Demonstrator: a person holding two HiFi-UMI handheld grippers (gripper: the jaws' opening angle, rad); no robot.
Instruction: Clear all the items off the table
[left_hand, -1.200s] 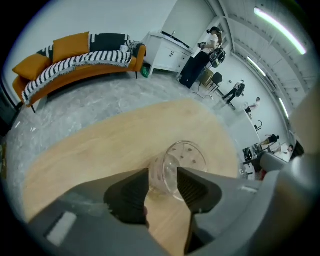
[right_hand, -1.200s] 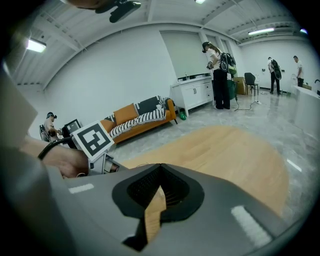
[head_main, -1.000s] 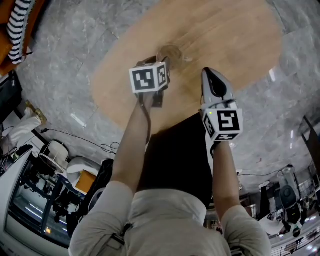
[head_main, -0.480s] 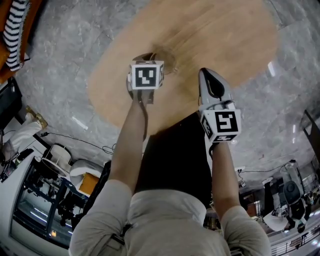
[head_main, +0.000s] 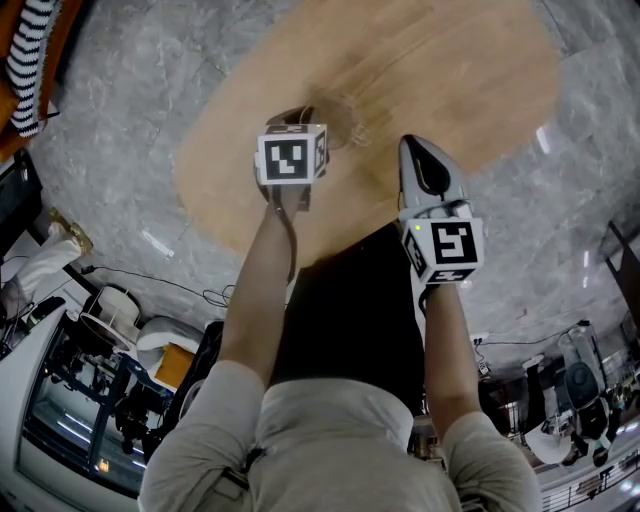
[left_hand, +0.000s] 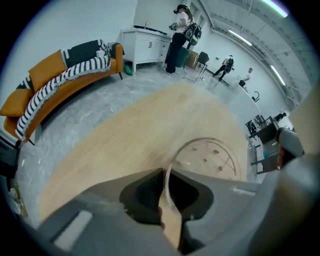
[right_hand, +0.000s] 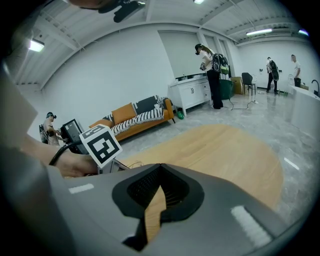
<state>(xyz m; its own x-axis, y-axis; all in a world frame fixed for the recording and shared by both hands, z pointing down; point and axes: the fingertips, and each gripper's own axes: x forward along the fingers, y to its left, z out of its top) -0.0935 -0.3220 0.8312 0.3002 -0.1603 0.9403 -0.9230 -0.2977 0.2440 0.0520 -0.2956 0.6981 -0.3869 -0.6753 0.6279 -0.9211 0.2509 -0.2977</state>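
Clear dish (head_main: 338, 118) rests on the wooden table (head_main: 450, 70) in the head view, with the right gripper (head_main: 420, 160) near it. Left gripper view: the left gripper (left_hand: 164, 175) has its jaws closing onto the dish's rim. Right gripper view: jaws pressed together, nothing between them.

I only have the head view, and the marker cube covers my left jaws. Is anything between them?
Observer: Yes. The left gripper view shows the left gripper closing its jaws on the thin rim of the clear glass, which stands on the table.
Operator: And the right jaws?
Observer: Its own view shows the right gripper with jaws together and nothing between them, just bare wood beyond.
Operator: Anyone near the table?
Observer: A person with a backpack stands by the white cabinet, across the floor from the table.
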